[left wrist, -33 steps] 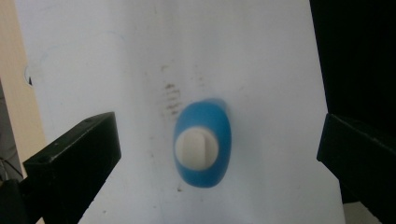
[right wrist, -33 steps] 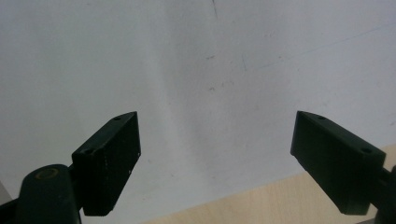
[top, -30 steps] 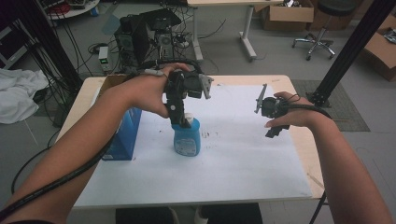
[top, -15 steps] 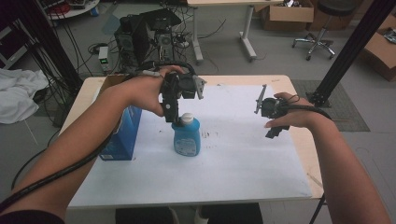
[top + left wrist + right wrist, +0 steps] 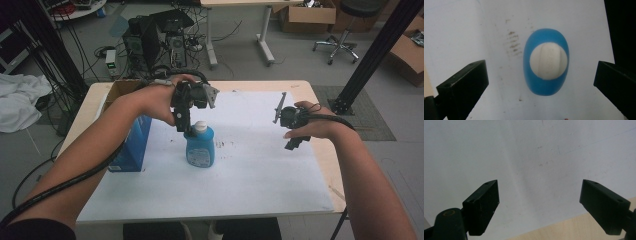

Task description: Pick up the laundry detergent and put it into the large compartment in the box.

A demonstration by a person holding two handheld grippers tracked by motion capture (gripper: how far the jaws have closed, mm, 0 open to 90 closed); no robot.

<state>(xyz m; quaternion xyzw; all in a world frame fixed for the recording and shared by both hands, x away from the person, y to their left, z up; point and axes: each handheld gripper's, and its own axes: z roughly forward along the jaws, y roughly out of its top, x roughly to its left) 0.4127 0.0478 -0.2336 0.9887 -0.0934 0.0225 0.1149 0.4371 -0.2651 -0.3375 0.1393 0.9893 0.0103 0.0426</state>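
1. Left gripper (image 5: 186, 125) hangs right above the blue bottle (image 5: 200, 146), its fingers (image 5: 464, 87) spread wide, nothing between them. In the left gripper view the white cap (image 5: 548, 60) sits right of centre between the fingers.
2. Bottle stands upright on the white sheet (image 5: 250, 170), left of the surface's middle, nearer the far edge than the near one.
3. Risk: coming down off-centre, one finger could clip the cap or shoulder and tip the bottle. It looks narrow-based and tall, so a sideways knock would likely topple it.
4. Risk: the body is rounded and smooth; a grip on the curve may slip or squirt out.
5. Blue box (image 5: 131, 145) stands near the bottle, towards the left edge; a fall that way would hit it.
6. Right gripper (image 5: 292, 119) held up near the right edge, fingers (image 5: 482, 205) apart, empty, well apart from the bottle.
7. Surface (image 5: 320, 105): pale wood, mostly under the sheet, with faint brown smudges (image 5: 512, 42) beside the bottle.
8. Room: computer towers (image 5: 155, 42) and cables on the floor beyond the far edge, an office chair (image 5: 345, 30), cardboard boxes (image 5: 305, 17).
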